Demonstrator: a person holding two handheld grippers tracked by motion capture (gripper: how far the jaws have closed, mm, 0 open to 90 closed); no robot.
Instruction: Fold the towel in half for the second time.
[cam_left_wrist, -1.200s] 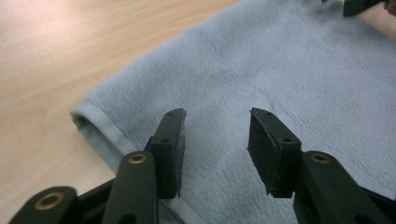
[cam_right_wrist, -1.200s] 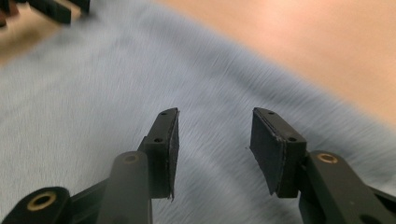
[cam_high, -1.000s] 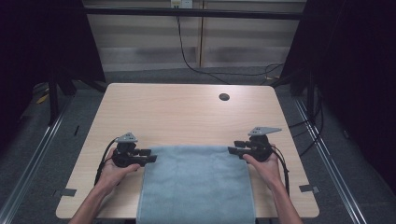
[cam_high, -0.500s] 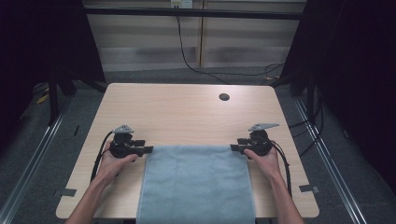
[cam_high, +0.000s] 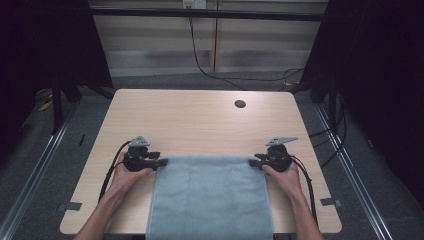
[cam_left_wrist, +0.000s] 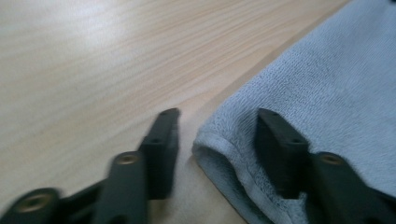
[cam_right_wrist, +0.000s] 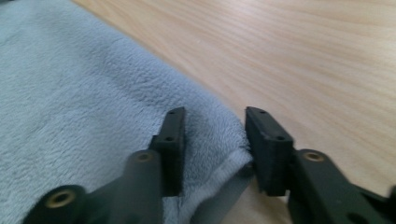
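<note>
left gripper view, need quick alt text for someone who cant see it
The left gripper is open, its two black jaws straddling the hemmed corner of a light blue towel lying on a pale wooden table. One jaw rests over the towel, the other over bare wood beside it.

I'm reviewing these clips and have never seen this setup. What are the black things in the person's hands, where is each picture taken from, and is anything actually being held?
A person holds a hand-operated two-jaw gripper in each hand. The high view looks down on a wooden table with a blue-grey towel spread at its near edge. The left gripper and right gripper sit at the towel's two far corners. The other two pictures come from cameras riding on the grippers, looking along their black jaws. In both, the jaws stand open, each pair straddling a towel corner. Nothing is clamped.
</note>
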